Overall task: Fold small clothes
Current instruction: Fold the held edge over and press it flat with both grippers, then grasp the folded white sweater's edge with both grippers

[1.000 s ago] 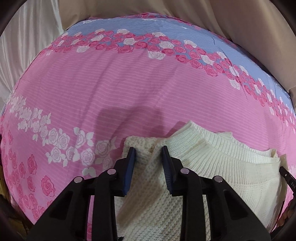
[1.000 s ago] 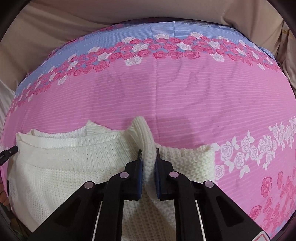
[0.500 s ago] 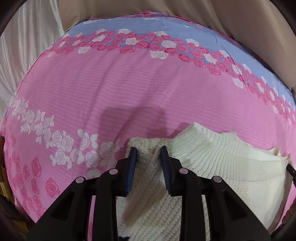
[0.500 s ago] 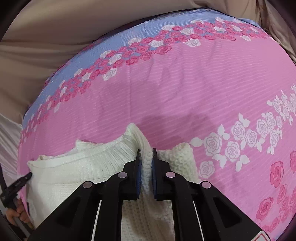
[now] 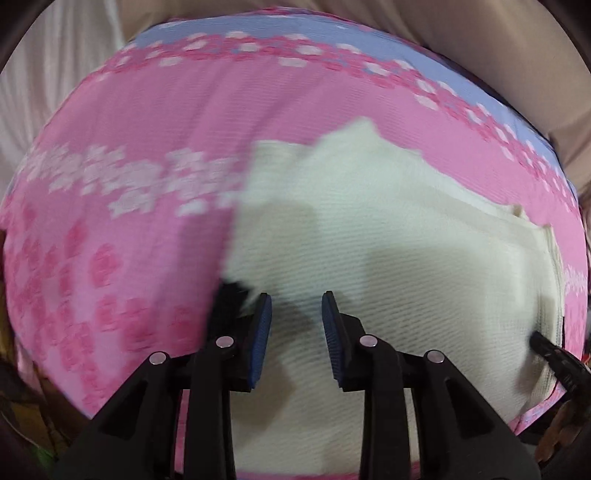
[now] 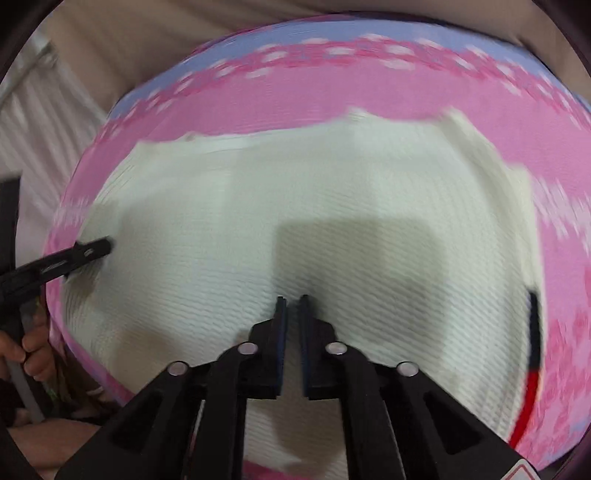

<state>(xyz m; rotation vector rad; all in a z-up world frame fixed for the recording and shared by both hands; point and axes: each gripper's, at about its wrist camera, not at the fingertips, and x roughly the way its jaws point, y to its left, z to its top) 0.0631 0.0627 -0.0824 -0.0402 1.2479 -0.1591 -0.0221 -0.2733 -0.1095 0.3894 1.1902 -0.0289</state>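
Observation:
A cream knitted sweater (image 5: 388,236) lies spread on the pink floral bed cover (image 5: 129,240); it fills the right wrist view (image 6: 295,206) too. My left gripper (image 5: 295,314) is open and empty, hovering over the sweater's near left part. My right gripper (image 6: 292,306) hovers over the sweater's middle with its jaws nearly together and nothing between them. The left gripper's finger (image 6: 85,251) shows at the sweater's left edge in the right wrist view. The right gripper's tip (image 5: 543,341) shows at the sweater's right edge in the left wrist view. Both views are motion-blurred.
The bed cover has a blue band with roses along the far side (image 6: 332,40). Beige fabric (image 5: 461,33) lies behind the bed. A white curtain (image 6: 40,118) hangs at the far left. A black and red strap (image 6: 532,369) lies by the sweater's right edge.
Both grippers pulled back toward me and up from the sweater's far edge. The left opened wider. The right let go of the fold it pinched. The sweater now lies flatter.

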